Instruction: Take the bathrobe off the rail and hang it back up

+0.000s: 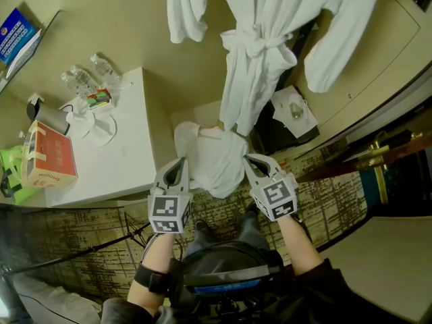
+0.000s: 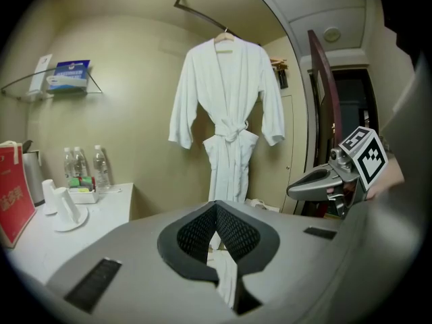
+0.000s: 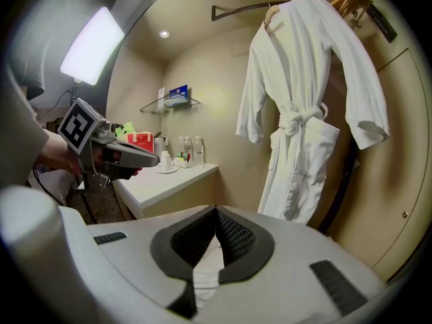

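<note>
A white bathrobe [image 1: 260, 46] with its belt tied hangs on a hanger from the dark rail [image 2: 202, 15] against the beige wall. It appears full length in the left gripper view [image 2: 226, 113] and in the right gripper view [image 3: 304, 113], with the rail [image 3: 236, 7] above it. My left gripper [image 1: 181, 162] and right gripper [image 1: 248, 159] are side by side, low and in front of the robe, well short of it. Both are shut with nothing in them. Each shows in the other's view: the right gripper [image 2: 297, 189] and the left gripper [image 3: 152, 159].
A white counter [image 1: 128, 160] at the left carries water bottles [image 1: 84, 79], cups, a kettle and a red box [image 1: 47, 157]. A white rounded thing [image 1: 212, 157] sits on the floor under the robe. A glass shelf [image 2: 61, 86] is on the wall. Patterned carpet, a tripod leg and a dark door [image 2: 324, 113] are nearby.
</note>
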The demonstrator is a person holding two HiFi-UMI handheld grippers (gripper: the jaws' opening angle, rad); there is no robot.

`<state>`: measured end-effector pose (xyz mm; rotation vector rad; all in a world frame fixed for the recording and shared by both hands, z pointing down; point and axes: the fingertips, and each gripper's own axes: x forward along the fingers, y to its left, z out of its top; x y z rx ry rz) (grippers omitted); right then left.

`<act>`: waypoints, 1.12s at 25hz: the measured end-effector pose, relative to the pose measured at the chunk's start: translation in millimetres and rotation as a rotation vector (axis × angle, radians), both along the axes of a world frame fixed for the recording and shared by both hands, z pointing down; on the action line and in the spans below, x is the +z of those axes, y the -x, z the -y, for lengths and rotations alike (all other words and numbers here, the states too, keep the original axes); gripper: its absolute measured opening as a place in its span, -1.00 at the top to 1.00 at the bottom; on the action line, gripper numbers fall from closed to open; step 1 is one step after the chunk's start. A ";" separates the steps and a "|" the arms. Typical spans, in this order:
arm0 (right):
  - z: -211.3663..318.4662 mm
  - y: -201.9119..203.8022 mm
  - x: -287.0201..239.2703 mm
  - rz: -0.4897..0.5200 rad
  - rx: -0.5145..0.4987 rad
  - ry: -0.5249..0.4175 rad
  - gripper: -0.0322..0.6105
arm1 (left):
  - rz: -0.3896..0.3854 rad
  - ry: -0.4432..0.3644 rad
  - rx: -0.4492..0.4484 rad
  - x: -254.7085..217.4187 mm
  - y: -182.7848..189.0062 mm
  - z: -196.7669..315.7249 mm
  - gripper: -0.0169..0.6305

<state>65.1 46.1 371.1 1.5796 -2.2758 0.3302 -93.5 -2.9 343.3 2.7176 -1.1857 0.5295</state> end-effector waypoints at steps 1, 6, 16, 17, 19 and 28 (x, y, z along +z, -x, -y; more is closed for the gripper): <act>-1.3 -2.1 1.6 -0.001 0.003 0.005 0.84 | 0.000 0.007 0.001 2.6 -1.3 -0.5 0.94; -6.4 -14.4 6.4 -0.007 0.017 0.019 0.84 | -0.005 0.042 0.018 10.4 -13.5 -4.8 0.94; -7.9 -39.0 15.2 -0.009 0.000 0.038 0.84 | 0.004 0.063 0.005 28.1 -46.1 -4.1 0.94; -7.7 -41.8 16.5 -0.010 -0.004 0.041 0.84 | 0.006 0.068 0.005 29.0 -50.1 -4.6 0.94; -6.4 -47.0 18.8 -0.010 -0.013 0.042 0.84 | 0.010 0.076 0.006 31.2 -57.7 -4.9 0.94; 3.5 -72.5 33.2 -0.011 -0.086 0.051 0.84 | 0.043 0.098 -0.036 49.9 -97.9 2.3 0.94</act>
